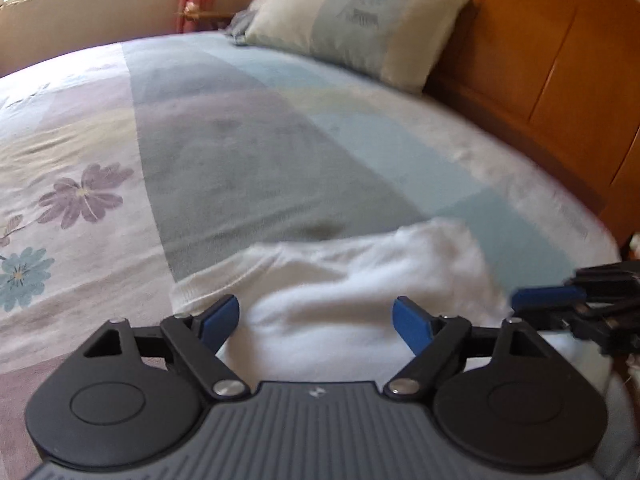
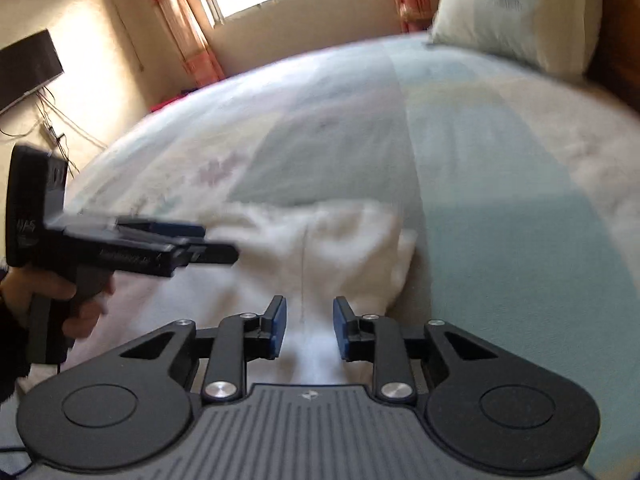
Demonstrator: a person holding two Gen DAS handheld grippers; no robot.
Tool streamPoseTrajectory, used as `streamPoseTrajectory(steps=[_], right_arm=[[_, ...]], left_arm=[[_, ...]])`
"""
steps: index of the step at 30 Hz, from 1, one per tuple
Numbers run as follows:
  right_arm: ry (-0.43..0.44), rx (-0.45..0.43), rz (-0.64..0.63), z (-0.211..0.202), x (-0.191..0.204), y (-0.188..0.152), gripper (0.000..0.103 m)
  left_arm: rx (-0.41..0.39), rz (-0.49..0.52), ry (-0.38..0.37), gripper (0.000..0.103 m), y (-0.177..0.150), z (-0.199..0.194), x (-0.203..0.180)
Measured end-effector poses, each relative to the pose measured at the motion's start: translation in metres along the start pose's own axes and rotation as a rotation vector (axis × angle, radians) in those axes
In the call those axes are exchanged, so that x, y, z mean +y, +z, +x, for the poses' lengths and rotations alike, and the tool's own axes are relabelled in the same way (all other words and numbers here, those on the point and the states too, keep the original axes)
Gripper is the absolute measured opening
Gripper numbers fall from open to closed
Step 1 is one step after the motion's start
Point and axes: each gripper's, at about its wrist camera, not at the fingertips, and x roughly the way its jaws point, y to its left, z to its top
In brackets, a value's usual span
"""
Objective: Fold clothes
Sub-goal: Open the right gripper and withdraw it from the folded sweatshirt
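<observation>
One white garment (image 1: 344,300) lay crumpled on the bed (image 1: 248,152), low in the frame in both wrist views, its hemmed edge showing at lower left in the left view. Two hand-held grippers hovered over it: the left hand-held gripper (image 1: 316,316) had its jaws spread wide with nothing between them, and the right hand-held gripper (image 2: 306,320) stood partly open, its pads clear of the cloth. One pillow (image 1: 360,24) sat at the upper right against one wooden headboard (image 1: 540,60). Bare bedspread stretched wide above the garment. One hand (image 2: 76,300) showed at the left edge of the right view.
</observation>
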Motion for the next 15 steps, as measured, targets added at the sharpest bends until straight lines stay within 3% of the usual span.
streamPoseTrajectory(steps=[2,5,11,12,14,15], right_arm=[[0.007,-0.037,-0.041,0.000,0.000,0.017,0.037],[0.015,-0.005,-0.196,0.027,0.009,0.047,0.047],[0.048,0.181,-0.427,0.104,0.030,0.062,0.050],[0.045,0.205,-0.453,0.111,0.032,0.059,0.048],[0.037,0.225,-0.465,0.117,0.032,0.057,0.010],[0.025,0.215,-0.464,0.116,0.032,0.056,0.009]], left_arm=[[-0.013,-0.024,-0.004,0.084,-0.003,-0.014,0.002],[-0.011,-0.033,0.026,0.084,-0.010,-0.028,0.004],[-0.019,-0.023,0.061,0.085,-0.018,-0.046,0.007],[-0.022,-0.021,0.059,0.086,-0.017,-0.048,0.008],[-0.026,-0.015,0.053,0.086,-0.017,-0.049,0.008],[-0.028,-0.013,0.047,0.086,-0.016,-0.048,0.008]])
